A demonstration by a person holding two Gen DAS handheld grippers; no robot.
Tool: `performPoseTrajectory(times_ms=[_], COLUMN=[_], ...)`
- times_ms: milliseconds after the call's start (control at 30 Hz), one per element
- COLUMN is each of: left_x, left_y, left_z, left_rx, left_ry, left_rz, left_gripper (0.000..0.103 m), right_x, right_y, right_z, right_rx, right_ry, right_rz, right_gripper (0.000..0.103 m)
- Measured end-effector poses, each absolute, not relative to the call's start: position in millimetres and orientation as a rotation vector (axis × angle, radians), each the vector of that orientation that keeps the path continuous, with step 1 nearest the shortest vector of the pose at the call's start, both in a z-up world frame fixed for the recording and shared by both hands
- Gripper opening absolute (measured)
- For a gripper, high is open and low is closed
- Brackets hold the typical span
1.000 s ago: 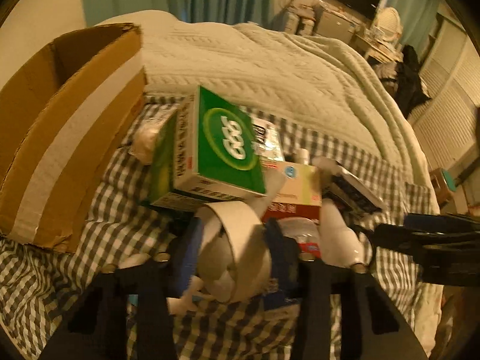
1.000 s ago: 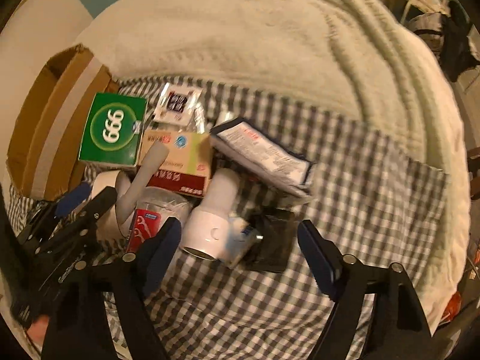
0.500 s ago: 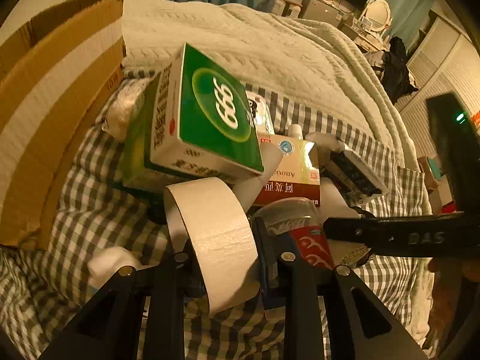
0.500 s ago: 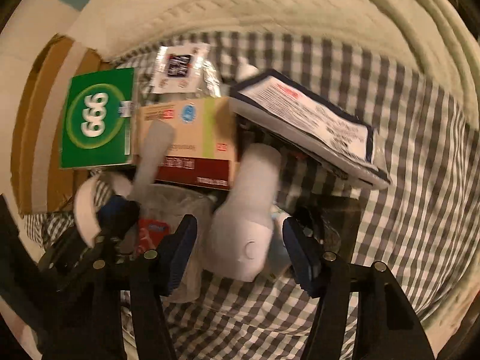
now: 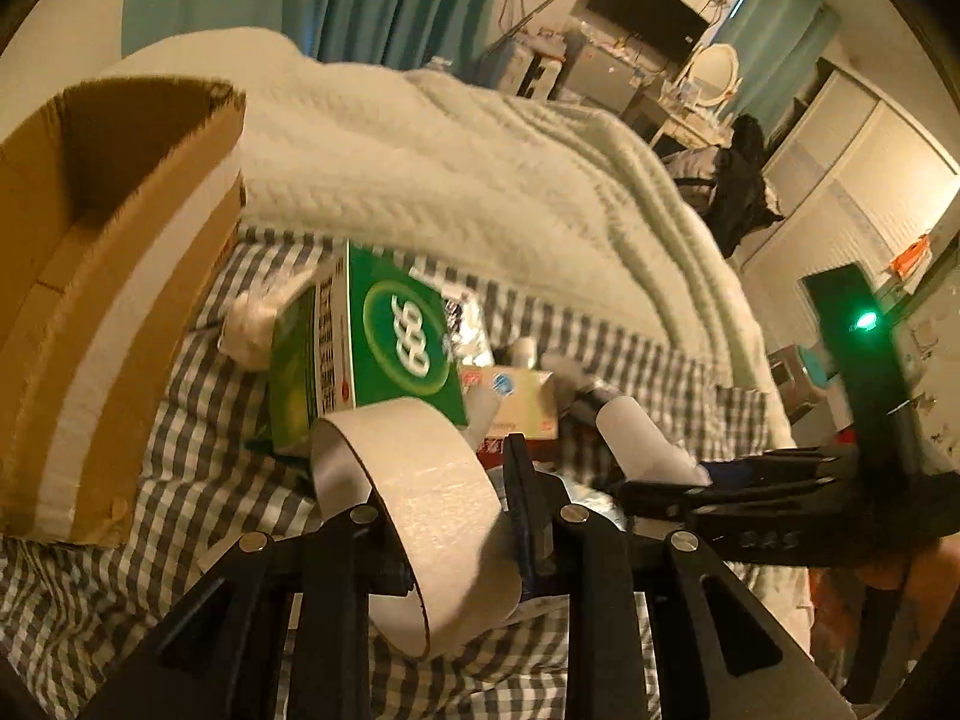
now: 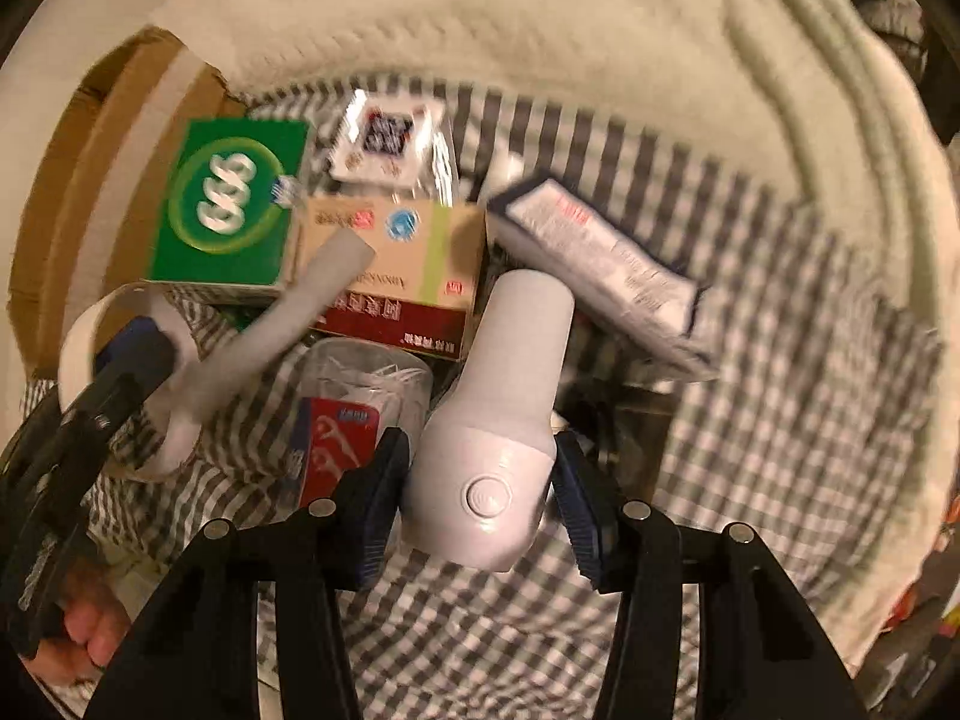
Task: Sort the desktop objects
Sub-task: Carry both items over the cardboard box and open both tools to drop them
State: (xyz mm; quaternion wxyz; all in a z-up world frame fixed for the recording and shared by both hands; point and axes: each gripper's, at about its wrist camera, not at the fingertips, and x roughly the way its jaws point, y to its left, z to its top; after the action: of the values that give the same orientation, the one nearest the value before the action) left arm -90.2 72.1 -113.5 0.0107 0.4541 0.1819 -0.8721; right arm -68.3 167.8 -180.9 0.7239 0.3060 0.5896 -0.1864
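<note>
I am holding the left gripper (image 5: 456, 516) clamped on a roll of white tape (image 5: 432, 510), its two pads pressing the roll's band from either side, and the roll is sitting raised above the checked cloth (image 5: 180, 456) just ahead of the camera. On my other side, the right gripper (image 6: 480, 510) is closing around a white bottle-shaped device (image 6: 498, 420) with a round button; the blue pads (image 6: 384, 498) are lying right along its wide body, though with the blur I cannot tell whether they are pressing it or only flanking it. Just left of that device a clear plastic tub with a red label (image 6: 354, 414) is lying on the cloth, and a white tube (image 6: 288, 324) is slanting across a beige and dark red medicine box (image 6: 408, 264). To the right of that box a flat white packet with a dark edge (image 6: 600, 264) is resting at an angle. Further out, a green box marked 666 (image 5: 396, 348) is sitting next to a small foil sachet (image 6: 384, 138). At the far left an open cardboard box (image 5: 108, 276) is standing on the cloth, beside the green box, and a pale knitted blanket (image 5: 456, 162) is lying behind everything.
</note>
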Motion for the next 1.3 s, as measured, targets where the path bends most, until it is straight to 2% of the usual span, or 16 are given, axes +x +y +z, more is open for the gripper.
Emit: performPoseTrajectory(times_ms=[100,133,467,600,700,800,1000,1300], left_x=[-85.7,-84.7,-69.4,-60.7,-52.2,-38.9,-16.0,-5.5], left_y=[72.1,71.2,33.9,5.3,-17.7,-47.9,-110.2,-145.9], left_z=[-93.7,-87.8,-8.1,23.4,37.2,34.0,-5.4,-46.9], left_rx=[1.348,1.339,1.155,1.134,1.143,1.123,1.121,1.197], left_ry=[0.635,0.639,0.629,0.562,0.443,0.399,0.62,0.642], left_rz=[-2.701,-2.704,-2.653,-2.625,-2.583,-2.542,-2.408,-2.324], left_gripper=[0.006,0.004,0.003,0.003,0.003,0.003,0.003,0.006], right_x=[-75.2,-77.0,-50.1,-28.6,2.3,32.3,81.5,138.6], right_y=[169.8,171.7,191.7,213.6,233.3,257.1,287.9,300.1], right_z=[-147.4,-133.9,-31.6,-2.5,6.6,7.0,-6.4,-34.9], right_rx=[0.693,0.693,0.69,0.696,0.692,0.68,0.681,0.762], right_ry=[1.241,1.213,1.024,0.949,0.915,0.909,0.918,0.894], right_rz=[-0.434,-0.446,-0.427,-0.375,-0.315,-0.255,-0.151,-0.058], right_gripper=[0.048,0.048,0.048,0.048,0.048,0.048,0.048,0.049])
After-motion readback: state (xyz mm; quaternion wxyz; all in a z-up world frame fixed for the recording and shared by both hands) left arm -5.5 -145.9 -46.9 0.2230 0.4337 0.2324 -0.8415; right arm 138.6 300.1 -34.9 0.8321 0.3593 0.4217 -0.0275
